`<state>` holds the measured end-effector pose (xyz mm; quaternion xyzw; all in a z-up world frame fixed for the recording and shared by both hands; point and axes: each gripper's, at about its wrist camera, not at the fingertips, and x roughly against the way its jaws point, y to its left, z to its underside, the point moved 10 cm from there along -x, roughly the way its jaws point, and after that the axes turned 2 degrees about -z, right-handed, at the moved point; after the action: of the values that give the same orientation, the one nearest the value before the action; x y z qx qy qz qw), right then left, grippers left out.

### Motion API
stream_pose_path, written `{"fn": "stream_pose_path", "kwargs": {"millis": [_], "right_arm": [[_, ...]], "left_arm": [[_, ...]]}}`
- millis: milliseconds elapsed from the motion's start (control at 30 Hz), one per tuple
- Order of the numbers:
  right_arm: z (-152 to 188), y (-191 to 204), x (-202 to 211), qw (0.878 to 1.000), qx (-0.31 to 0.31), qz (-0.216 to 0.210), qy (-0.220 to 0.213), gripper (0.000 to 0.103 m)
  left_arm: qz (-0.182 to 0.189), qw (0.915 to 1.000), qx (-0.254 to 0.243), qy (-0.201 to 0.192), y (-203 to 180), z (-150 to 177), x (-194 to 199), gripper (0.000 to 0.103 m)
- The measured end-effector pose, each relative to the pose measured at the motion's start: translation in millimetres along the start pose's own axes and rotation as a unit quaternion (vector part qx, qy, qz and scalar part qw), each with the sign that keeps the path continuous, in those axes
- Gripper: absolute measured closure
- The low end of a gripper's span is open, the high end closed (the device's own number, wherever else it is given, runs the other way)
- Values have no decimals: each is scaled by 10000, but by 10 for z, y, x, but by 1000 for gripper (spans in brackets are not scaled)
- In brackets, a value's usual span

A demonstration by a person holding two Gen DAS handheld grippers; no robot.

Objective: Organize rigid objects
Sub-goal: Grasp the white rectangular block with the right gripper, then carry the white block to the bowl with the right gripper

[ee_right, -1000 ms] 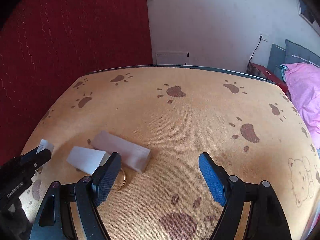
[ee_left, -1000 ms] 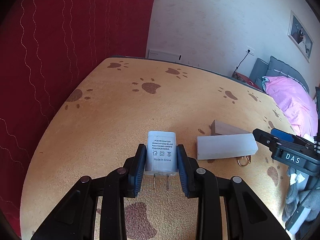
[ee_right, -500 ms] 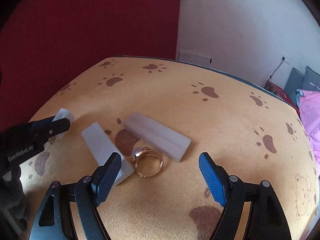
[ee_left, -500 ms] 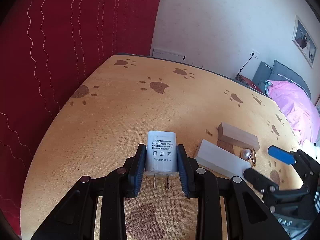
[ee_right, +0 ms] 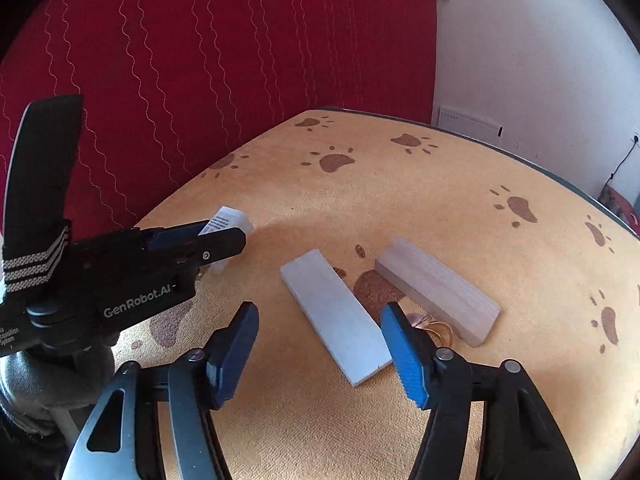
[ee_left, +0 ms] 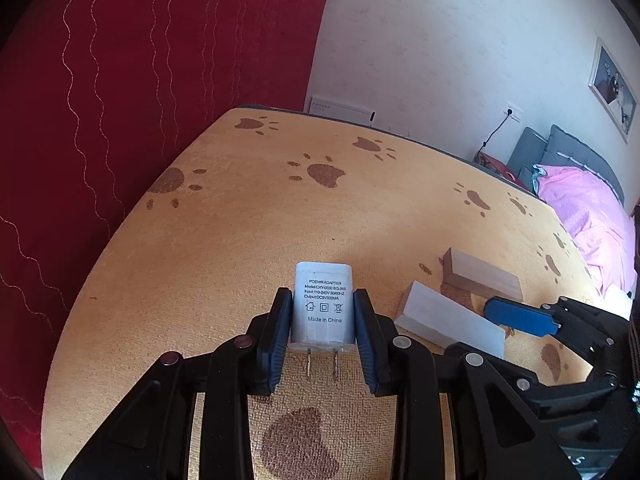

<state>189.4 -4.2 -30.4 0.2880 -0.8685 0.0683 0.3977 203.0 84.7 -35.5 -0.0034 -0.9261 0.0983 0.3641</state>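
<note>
My left gripper (ee_left: 323, 320) is shut on a white power adapter (ee_left: 323, 304), prongs toward the camera, held just above the orange paw-print table cloth (ee_left: 280, 208). The adapter also shows in the right wrist view (ee_right: 228, 218). My right gripper (ee_right: 320, 348) is open, its fingers on either side of the near end of a flat white block (ee_right: 334, 312). A wooden block (ee_right: 436, 288) lies to the right of it, with a gold ring (ee_right: 438, 330) partly hidden behind the right finger. Both blocks show in the left wrist view, white (ee_left: 448, 322) and wooden (ee_left: 480, 276).
A red curtain (ee_left: 120, 100) hangs along the table's left side. A white wall (ee_left: 460, 60) stands behind, with a bed and pink blanket (ee_left: 588, 204) at the far right. The table's far edge (ee_right: 460, 132) is dark.
My right gripper has swung left and closed in on the white block, which now lies between its open fingers. The left gripper still holds the adapter, almost unmoved.
</note>
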Motion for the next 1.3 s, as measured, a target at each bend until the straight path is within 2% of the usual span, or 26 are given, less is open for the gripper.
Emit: {"fn": "stream_pose_path", "kwargs": {"millis": [133,300,500,767,933,1100,1300], "right_arm": [[-11,-31,-122,9999,-46,-49,144,47],[16,2,-108,9998,-11,-118,182,48],[25,44,4,9989,-133,-398,185,48],[63,9,-220,9991,238,173,317,51],[45,-23,-273,9985,326,317,300,58],[30,-85,-198,9995,5,225,225,67],[-1,-179,130,9963,-822,-208,-114,68]], "left_arm": [[1,10000,-3,6,-2,-1,-4,71],[-1,10000,5,21,1,4,-13,71],[-8,10000,6,26,0,6,-14,71],[-6,10000,3,27,-3,10,-16,71],[-5,10000,5,31,-4,13,-15,71],[0,10000,6,27,-7,13,-19,71],[2,10000,-7,34,-7,17,-19,71]]}}
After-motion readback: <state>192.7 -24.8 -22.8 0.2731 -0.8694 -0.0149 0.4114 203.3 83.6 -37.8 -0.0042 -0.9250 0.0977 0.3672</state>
